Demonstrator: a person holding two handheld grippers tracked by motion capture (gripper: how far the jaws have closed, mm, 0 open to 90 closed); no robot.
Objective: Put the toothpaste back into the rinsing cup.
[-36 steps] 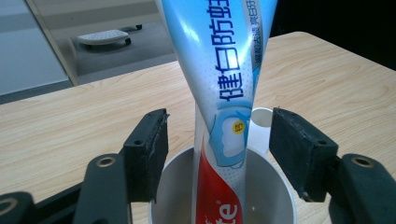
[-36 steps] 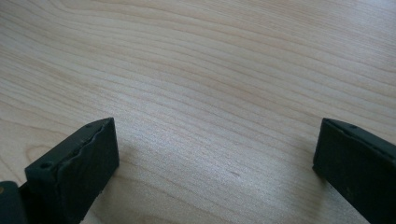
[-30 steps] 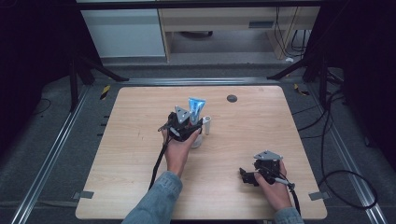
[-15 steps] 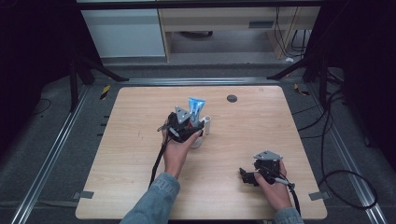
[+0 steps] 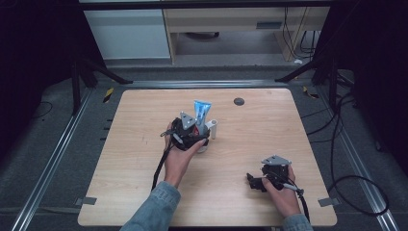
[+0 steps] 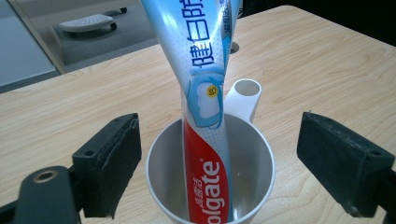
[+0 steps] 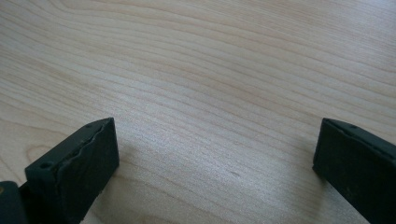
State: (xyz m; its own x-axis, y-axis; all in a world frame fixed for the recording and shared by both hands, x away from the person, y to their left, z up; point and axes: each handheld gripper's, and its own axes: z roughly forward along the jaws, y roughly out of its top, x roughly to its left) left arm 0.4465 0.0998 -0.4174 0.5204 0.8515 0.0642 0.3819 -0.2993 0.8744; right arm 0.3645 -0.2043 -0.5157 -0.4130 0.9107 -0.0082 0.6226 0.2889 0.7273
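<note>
— The left gripper [image 6: 219, 154] has just been opening; its jaws stand wide now, either side of the cup [image 6: 210, 172], touching nothing. The tube [image 6: 205, 116] stands between them in the cup, leaning away.

— Could it tip?

— I'd say so. The tube is tall and top-heavy, the cup light; a pad clipping the rim while backing off might topple both.

— How does the tube look?

— Blue and white above, red at the foot, flat crimp uppermost.

— And the right gripper [image 7: 217, 163]?

— Released, over bare table [image 7: 210, 70], well off to the side.
</note>
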